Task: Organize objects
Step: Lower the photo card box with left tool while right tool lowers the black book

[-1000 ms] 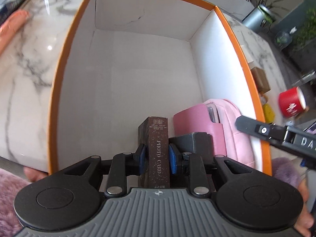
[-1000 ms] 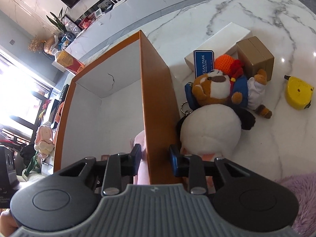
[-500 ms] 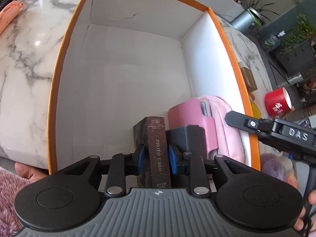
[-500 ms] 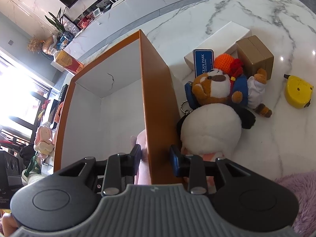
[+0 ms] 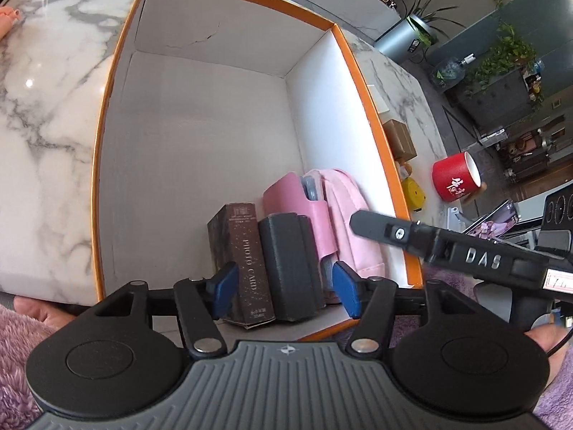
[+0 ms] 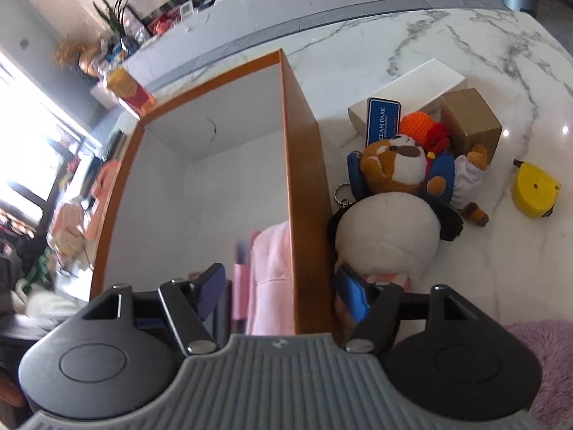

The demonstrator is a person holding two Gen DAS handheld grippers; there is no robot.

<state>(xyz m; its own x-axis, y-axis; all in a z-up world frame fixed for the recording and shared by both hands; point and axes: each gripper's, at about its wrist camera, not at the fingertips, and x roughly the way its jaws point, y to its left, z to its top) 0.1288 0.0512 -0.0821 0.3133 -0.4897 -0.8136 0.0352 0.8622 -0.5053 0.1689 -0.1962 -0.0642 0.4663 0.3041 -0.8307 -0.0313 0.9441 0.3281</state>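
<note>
Both tongs gape wide, pinching nothing: left gripper (image 5: 284, 288) and right gripper (image 6: 283, 292) hover over a marble table (image 5: 43, 107) in a bright living room. One photo card box (image 5: 247, 261) stands at 12 o'clock between the left fingers, inside the orange box (image 5: 104, 125), beside one dark case (image 5: 290, 265) and one pink pouch (image 5: 308, 211).

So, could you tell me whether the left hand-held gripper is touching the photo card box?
Apart: the left wrist view shows the left hand-held gripper open, a gap beside the photo card box.
</note>
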